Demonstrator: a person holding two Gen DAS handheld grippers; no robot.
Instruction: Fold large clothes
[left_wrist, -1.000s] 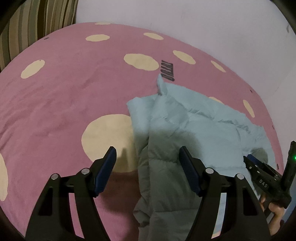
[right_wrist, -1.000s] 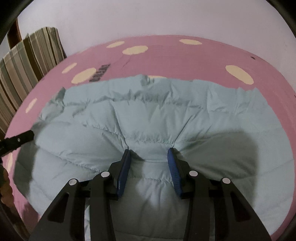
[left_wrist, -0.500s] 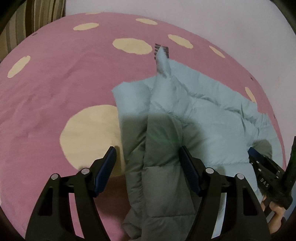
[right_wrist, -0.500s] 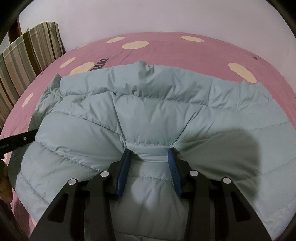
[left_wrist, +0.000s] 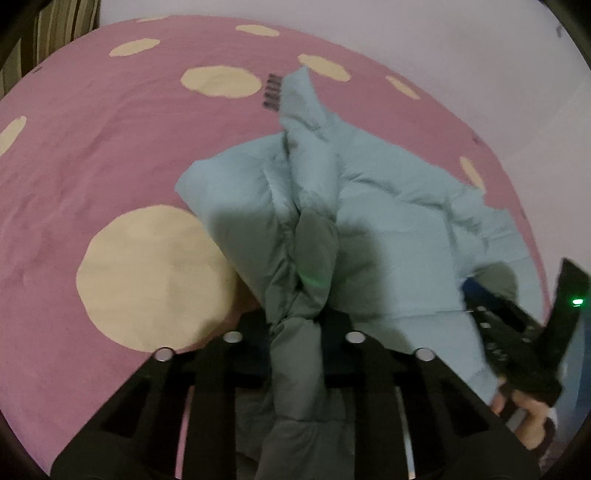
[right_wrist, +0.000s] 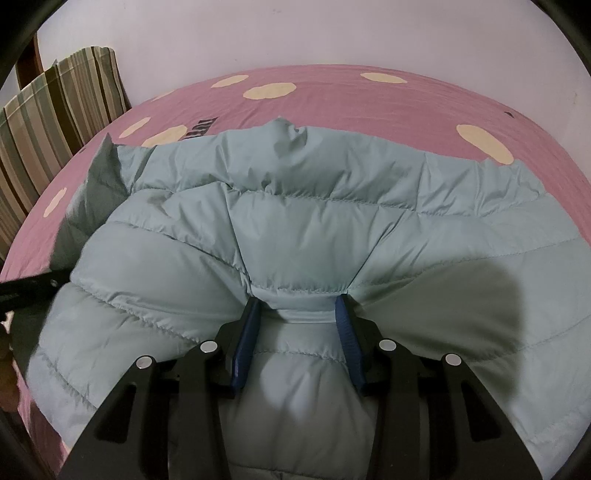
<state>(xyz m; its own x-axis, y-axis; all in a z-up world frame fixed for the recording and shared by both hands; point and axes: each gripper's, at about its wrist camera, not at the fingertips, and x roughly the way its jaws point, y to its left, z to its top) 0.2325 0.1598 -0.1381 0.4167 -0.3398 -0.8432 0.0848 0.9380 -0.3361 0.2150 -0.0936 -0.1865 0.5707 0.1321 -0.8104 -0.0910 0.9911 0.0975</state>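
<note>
A bed covered in a pink sheet (left_wrist: 92, 155) with cream polka dots fills both views, curving away to a pale wall (right_wrist: 295, 33) at the far side. On it lies a light blue quilted puffer jacket (right_wrist: 332, 221), which takes up most of the right wrist view, its stitched panels spreading left and right and its far edge bunched up against the pink beyond. In the left wrist view the same jacket (left_wrist: 369, 206) sits right of centre, gathered into thick folds, with one narrow part rising toward the far side beside a small dark printed mark (left_wrist: 272, 92) on the sheet. A large cream dot (left_wrist: 155, 277) lies just left of the folds. At the far left of the right wrist view a striped pillow (right_wrist: 55, 110) leans by the bed's edge. The right gripper (right_wrist: 300, 332) has its jaws closed on a pinch of jacket fabric, the blue pads pressing a puffy ridge from both sides. The left gripper (left_wrist: 295, 332) also has its jaws drawn in tight on a shaded fold of the jacket that runs down between them; the pads themselves are hidden by cloth. At the right edge of the left wrist view the right gripper (left_wrist: 476, 291) appears from the side, with a small green light (left_wrist: 577, 302) glowing on its body.
</note>
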